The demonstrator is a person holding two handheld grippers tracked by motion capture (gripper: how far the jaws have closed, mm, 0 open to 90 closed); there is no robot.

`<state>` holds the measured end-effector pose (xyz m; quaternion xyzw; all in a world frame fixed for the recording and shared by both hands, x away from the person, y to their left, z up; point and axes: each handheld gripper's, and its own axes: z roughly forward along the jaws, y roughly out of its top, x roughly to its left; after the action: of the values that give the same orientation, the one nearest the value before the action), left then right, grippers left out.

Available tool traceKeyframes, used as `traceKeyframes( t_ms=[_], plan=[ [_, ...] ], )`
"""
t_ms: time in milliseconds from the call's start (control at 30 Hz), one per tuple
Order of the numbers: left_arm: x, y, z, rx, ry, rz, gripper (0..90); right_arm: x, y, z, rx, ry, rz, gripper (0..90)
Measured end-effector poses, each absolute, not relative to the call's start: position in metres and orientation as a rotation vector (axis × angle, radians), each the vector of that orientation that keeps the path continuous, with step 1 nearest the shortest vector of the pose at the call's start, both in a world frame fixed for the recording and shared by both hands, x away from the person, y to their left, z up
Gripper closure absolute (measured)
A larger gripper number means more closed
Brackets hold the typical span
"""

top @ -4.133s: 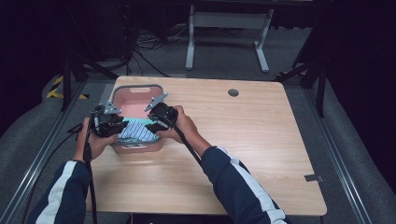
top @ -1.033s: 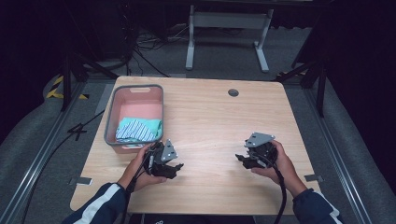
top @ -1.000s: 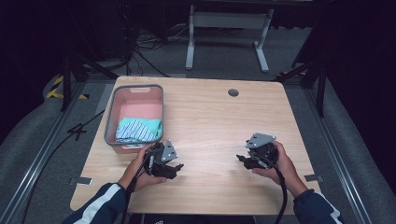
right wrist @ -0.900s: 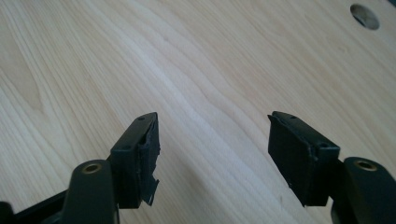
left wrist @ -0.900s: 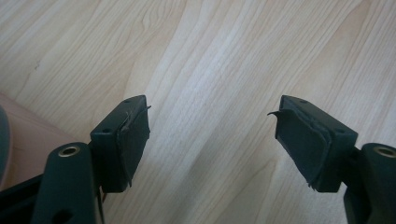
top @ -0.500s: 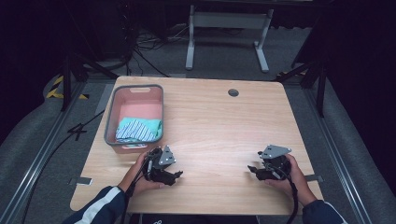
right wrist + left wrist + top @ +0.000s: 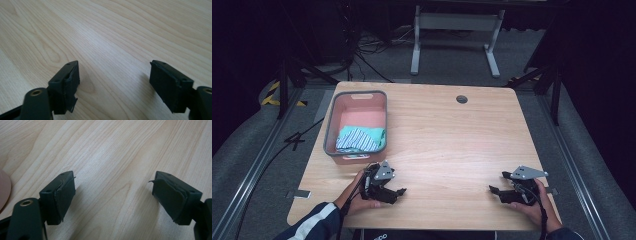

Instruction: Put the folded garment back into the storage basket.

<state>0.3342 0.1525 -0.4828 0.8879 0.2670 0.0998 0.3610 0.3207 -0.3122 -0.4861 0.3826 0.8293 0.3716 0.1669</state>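
Left claw (image 7: 398, 191) low over near-left part of table (image 7: 452, 145), jaws spread wide, nothing between them; held in left hand (image 7: 357, 197). Right claw (image 7: 493, 190) low over near-right part of table, jaws also spread wide and empty; held in right hand (image 7: 537, 207). Two claws well apart, tips pointing toward each other. Grey-rimmed pink bin (image 7: 332, 125) just beyond left claw, far from right claw. Striped teal-and-white cloth (image 7: 359, 139) bunched inside bin at end nearest left claw. Bare wood grain under both jaw pairs in gripper views.
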Motion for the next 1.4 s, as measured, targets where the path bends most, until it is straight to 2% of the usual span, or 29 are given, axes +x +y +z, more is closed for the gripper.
traceKeyframes(
  t_ms=[267,1400],
  plan=[
    [0.3348,0.1521,-0.483,2.303,0.667,0.244,14.5,0.3178,-0.3162,-0.4863,1.126,2.334,1.044,22.6],
    [0.3364,0.1494,-0.4833,2.31,0.666,0.241,11.7,0.3177,-0.3169,-0.4864,1.131,2.329,1.047,22.5]
  ],
)
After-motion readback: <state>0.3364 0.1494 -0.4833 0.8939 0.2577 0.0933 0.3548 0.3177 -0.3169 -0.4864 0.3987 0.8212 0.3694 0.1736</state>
